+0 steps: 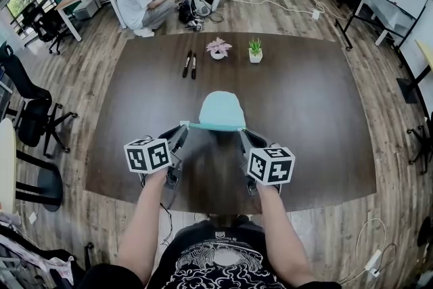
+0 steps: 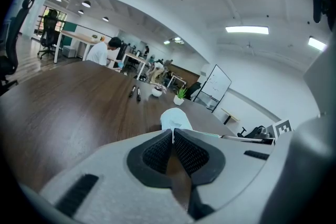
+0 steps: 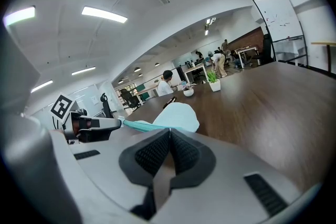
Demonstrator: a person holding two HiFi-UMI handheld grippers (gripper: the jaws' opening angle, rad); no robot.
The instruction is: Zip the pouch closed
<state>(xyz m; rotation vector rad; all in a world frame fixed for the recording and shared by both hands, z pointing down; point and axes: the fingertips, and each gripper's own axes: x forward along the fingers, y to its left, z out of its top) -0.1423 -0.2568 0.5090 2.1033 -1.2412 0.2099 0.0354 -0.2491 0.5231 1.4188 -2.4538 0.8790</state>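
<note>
At the pouch [image 1: 222, 110], left hand-held gripper [image 1: 180, 130] and right hand-held gripper [image 1: 244, 135] each pinch one end of its zip edge, likely tensioning it for zipping.

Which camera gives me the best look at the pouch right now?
The head view: the whole pouch shows from above, its near edge stretched straight. Both gripper views catch only its top over their own jaws.

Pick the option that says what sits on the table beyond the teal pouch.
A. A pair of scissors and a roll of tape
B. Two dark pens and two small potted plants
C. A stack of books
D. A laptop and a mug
B: the head view shows two dark pens side by side beyond the pouch. A pink potted plant and a green potted plant stand to their right on the table.
</note>
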